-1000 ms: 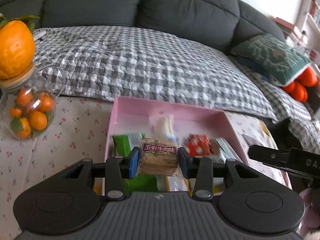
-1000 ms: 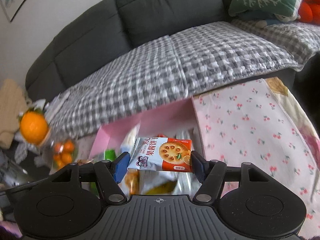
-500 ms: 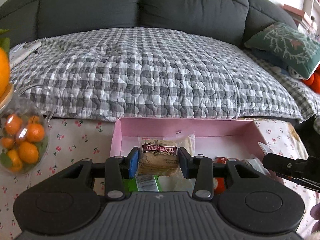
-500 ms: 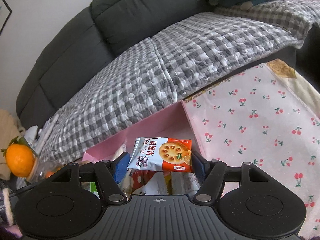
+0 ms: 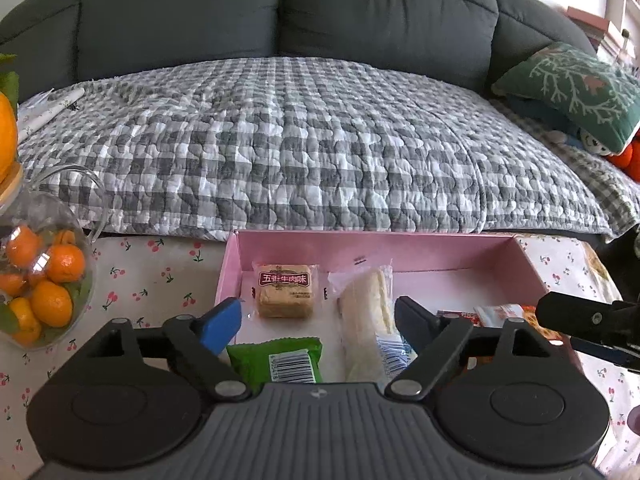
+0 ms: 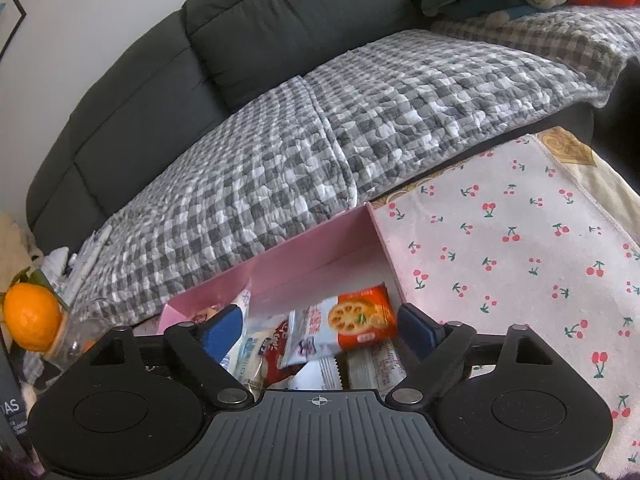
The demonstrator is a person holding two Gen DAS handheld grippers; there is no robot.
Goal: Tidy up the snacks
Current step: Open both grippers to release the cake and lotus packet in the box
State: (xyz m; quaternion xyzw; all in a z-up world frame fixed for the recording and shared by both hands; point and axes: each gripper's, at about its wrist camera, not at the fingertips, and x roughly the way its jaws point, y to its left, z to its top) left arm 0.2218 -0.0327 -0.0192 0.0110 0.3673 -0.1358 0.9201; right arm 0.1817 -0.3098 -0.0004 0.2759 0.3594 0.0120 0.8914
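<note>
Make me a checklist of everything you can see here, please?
Surface: cherry-print cloth over the table.
Job's things: pink box holds beef biscuit pack, green pack, long white pack, orange cookie pack.
Clutter: glass jar of oranges.
Tongs: left tongs open, empty; right tongs open, empty.
Cables: nothing seen.
Surroundings: dark sofa, checked quilt, green pillow.

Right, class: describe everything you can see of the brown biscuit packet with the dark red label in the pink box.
The brown biscuit packet with the dark red label is a squarish clear wrapper over a tan block, with crimped ends and white characters on its label. It lies flat, label up, on the white floor of the pink box, near its far left corner, beside a long pale wrapped snack. Nothing grips it.
</note>
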